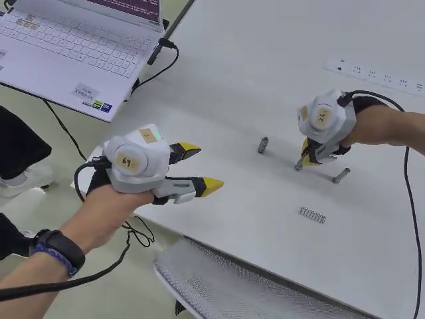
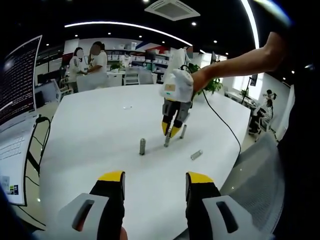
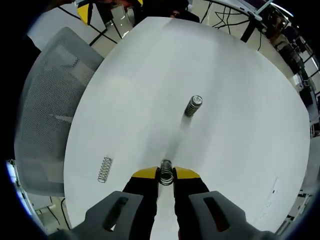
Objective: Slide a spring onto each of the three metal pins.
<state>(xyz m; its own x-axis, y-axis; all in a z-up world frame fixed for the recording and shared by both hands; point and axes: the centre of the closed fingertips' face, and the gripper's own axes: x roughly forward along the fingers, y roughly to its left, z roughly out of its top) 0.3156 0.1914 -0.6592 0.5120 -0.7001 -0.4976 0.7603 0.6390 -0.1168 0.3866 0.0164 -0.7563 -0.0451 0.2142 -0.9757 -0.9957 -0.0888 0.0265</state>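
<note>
Fingers (image 3: 145, 176) of the right gripper (image 1: 305, 158) are clenched on a short metal pin sleeved in a coiled steel spring (image 3: 166, 171), held low over the white worktop (image 1: 252, 80) at the right. The left gripper (image 1: 201, 166) is spread, grasping nothing, at the near left edge. A second spring-sleeved pin (image 1: 263, 144) stands upright between the grippers. A bare metal pin (image 1: 340, 175) lies further right, and a loose spring (image 1: 312, 214) lies nearer.

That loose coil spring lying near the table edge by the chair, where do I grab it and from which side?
Probably the middle of the loose silver coil spring, from straight above. It lies flat on its side on the white table, bare surface around it, so jaws can close across its narrow width. The open left gripper is free.
</note>
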